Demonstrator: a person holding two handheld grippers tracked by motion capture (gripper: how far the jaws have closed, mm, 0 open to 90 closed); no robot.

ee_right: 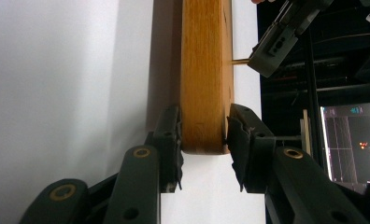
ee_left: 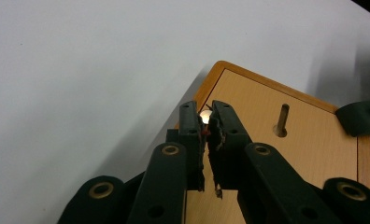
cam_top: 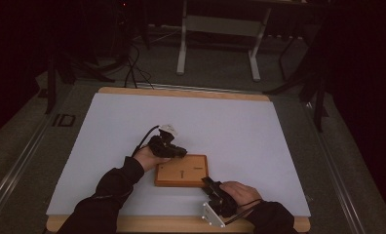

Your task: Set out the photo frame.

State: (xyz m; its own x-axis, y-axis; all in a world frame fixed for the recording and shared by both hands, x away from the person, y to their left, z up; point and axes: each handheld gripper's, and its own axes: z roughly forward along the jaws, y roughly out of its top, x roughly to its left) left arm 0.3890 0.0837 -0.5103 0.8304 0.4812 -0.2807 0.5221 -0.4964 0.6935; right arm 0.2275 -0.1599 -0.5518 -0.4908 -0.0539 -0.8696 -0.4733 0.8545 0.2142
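Fingers (ee_right: 171,140) clamp wooden block (ee_right: 206,74); peg (ee_left: 282,119) perhaps metal.

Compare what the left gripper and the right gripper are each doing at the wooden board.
The left gripper is shut on a small brass pin over the far left corner of the wooden board; the right gripper is clamped across the board's edge at its near right corner. The left gripper's jaws stand almost together, the right gripper's apart by the board's thickness. Both are black, hand-held and closed on something.

Left gripper (ee_left: 206,122) pinching a small shiny metal pin (ee_left: 205,115).
Jaws nearly together above flat orange-brown wooden board (ee_left: 267,135); second upright peg (ee_left: 282,120) stands in its hole.
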